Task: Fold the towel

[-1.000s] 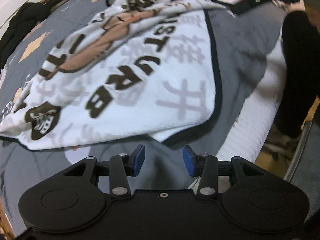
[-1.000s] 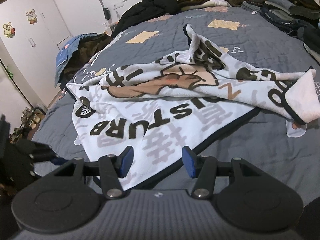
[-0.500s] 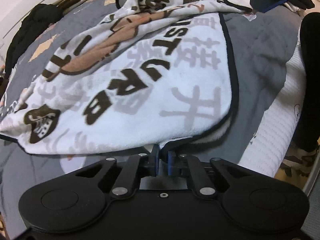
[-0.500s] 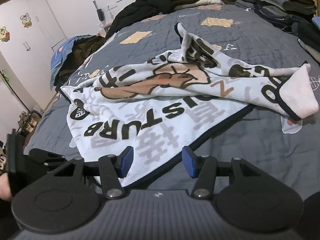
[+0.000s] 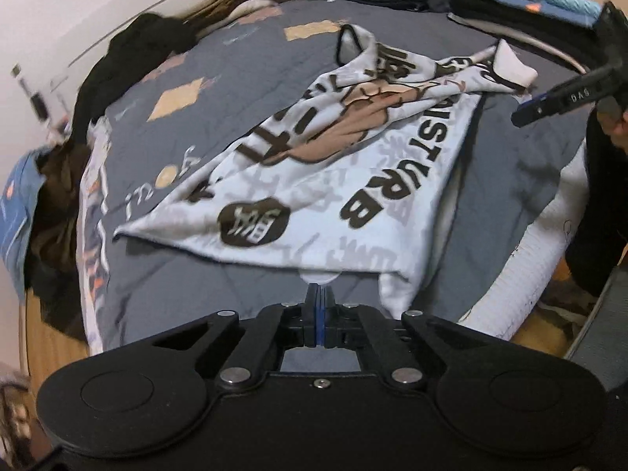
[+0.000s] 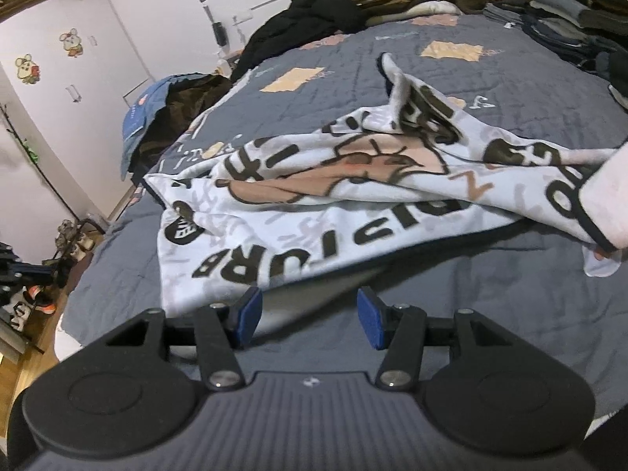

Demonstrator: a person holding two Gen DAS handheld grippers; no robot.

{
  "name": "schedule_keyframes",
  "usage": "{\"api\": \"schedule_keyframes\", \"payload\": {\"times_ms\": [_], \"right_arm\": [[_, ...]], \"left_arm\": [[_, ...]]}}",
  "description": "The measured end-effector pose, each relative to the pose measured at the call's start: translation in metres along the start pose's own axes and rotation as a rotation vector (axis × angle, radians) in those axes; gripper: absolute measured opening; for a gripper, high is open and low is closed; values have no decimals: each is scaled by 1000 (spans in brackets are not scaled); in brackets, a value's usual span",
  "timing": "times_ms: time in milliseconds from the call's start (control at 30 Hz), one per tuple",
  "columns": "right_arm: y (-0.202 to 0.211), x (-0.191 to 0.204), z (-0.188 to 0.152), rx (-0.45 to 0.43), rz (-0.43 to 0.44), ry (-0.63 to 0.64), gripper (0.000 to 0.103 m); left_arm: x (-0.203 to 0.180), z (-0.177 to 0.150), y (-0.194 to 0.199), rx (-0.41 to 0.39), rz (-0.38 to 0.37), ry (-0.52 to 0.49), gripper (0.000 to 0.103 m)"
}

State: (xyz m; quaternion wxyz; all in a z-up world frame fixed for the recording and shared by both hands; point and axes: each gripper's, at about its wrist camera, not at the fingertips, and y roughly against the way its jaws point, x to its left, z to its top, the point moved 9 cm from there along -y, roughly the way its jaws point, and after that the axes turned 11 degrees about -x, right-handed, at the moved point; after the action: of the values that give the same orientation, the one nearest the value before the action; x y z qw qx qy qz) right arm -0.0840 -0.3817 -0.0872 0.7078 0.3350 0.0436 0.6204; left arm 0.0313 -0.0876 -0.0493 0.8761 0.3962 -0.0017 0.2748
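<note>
Pinching a near corner of the towel [image 5: 314,196], the left hand-held gripper [image 5: 318,314] is closing its two blue pads tight on the cloth's edge and holding it up off the bed [image 5: 196,125]. Directly ahead of this gripper, the printed white towel is hanging in a shallow slope away from the raised corner, its dark-bordered edge drooping just to the right of the closed pads.

Farther ahead and to the right of the left hand-held gripper, the rest of the towel is lying bunched and creased on the grey bed cover, with one far corner standing up in a peak and another flipped over to show its pale underside.

Moving right, the right hand-held gripper [image 6: 310,320] is hovering with its pads spread wide and nothing between them. The towel's near edge [image 6: 314,274] is lying just ahead of its fingertips, slightly lifted from the bed.

Judging progress: the towel is lying crumpled and open, with no neat fold or matched edges showing anywhere. One corner is being held; a second corner is not held by anything. Spreading the cloth flat, bringing edges together and squaring the layers all appear to be left.
</note>
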Motion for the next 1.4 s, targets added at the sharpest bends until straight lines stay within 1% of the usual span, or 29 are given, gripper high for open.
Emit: {"api": "schedule_keyframes", "payload": {"times_ms": [67,133,200,233,267,300,333,367,467,600,700,767,800,833,867,900,933,1000,1100,1400], "right_arm": [[0,2,1,-4,6,-2,53],[0,4,1,-3,10,-4,53],[2,5,1,-3,9,2,53],[0,7,1,-2,6,5,53],[1,6,1,-1,4,4,53],[2,5,1,0,1,2,53],[3,4,0,0,-2,0,53],[4,3,0,-1,-5,-1,53],[6,0,1,-3,-15,-2,53],[7,-4,2,-4,-26,-5,53],[7,-5,2,-4,-27,-7,53],[6,-7,2,-1,-31,-8,53],[6,-7,2,0,-33,-8,53],[5,-7,2,2,-34,-8,53],[4,-6,2,3,-33,-8,53],[4,-6,2,2,-30,-8,53],[5,-5,2,2,-29,-7,53],[5,-6,2,1,-29,-6,53],[4,-7,4,-1,-30,-12,53],[1,1,6,-3,2,-18,53]], "left_arm": [[-3,-7,-6,12,-9,17,0],[-18,-12,-21,31,-20,14,2],[-33,-18,-34,42,-40,-18,4],[-42,-19,-41,43,-48,-48,10],[-51,-21,-48,44,-53,-75,27],[-59,-23,-55,42,-56,-95,37],[-66,-24,-61,37,-62,-118,49],[-72,-25,-67,32,-66,-139,53],[-83,-35,-89,57,-85,-159,53],[-90,-54,-114,115,-93,-204,53],[-91,-61,-126,133,-72,-244,53],[-90,-64,-134,150,-82,-237,51],[-89,-66,-137,159,-86,-238,45],[-87,-69,-140,172,-84,-234,23],[-83,-70,-141,181,-85,-221,13],[-80,-69,-140,178,-88,-206,12],[-76,-69,-138,175,-92,-192,9],[-69,-63,-126,155,-94,-197,7],[-53,-51,-92,122,-101,-220,5],[-27,-44,4,154,-127,-248,3]]}}
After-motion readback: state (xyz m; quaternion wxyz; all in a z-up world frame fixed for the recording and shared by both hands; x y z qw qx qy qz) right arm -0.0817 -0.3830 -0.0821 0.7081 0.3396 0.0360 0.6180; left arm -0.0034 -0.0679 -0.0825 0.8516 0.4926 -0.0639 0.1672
